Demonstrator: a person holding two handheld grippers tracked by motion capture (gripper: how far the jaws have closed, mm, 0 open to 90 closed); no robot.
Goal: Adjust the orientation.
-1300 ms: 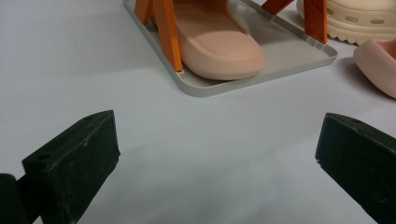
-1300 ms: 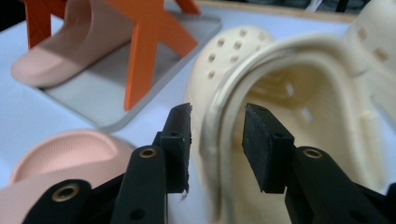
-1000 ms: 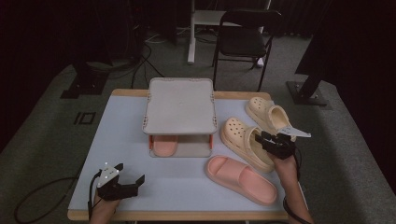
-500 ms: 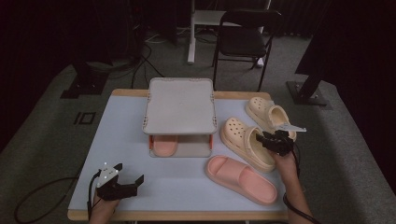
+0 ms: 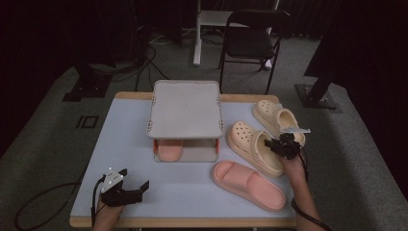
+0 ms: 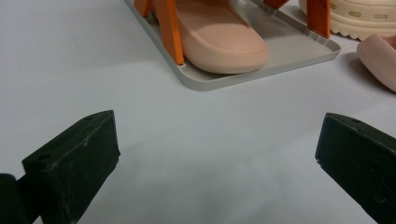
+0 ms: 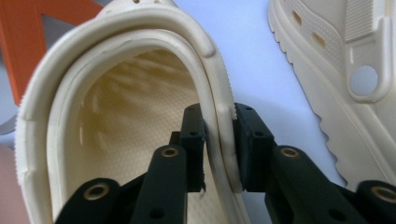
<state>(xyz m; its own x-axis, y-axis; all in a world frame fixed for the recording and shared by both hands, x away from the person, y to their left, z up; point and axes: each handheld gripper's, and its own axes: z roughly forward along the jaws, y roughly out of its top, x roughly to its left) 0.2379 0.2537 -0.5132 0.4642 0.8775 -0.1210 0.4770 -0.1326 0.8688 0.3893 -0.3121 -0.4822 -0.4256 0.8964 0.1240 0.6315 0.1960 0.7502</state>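
Two cream clogs lie at the table's right: the nearer clog (image 5: 250, 144) and a farther clog (image 5: 274, 115). My right gripper (image 5: 278, 147) is at the nearer clog's right side. In the right gripper view the gripper (image 7: 219, 135) pinches that clog's side wall (image 7: 140, 37), one jaw inside and one outside; its jaws have just been closing on it. The second clog (image 7: 336, 56) lies to the right. My left gripper (image 5: 137, 190) rests open near the front left edge, and in its own view (image 6: 217, 154) nothing is between its jaws.
A grey two-level rack (image 5: 185, 108) stands mid-table, with a pink slide (image 5: 169, 150) on its lower tray (image 6: 261, 70). Another pink slide (image 5: 248, 185) lies at the front right. Behind the table (image 5: 120, 144) stands a black chair (image 5: 250, 38).
My right gripper has settled slightly lower onto the nearer cream clog and its jaws have closed on the side wall. The left gripper has not moved.
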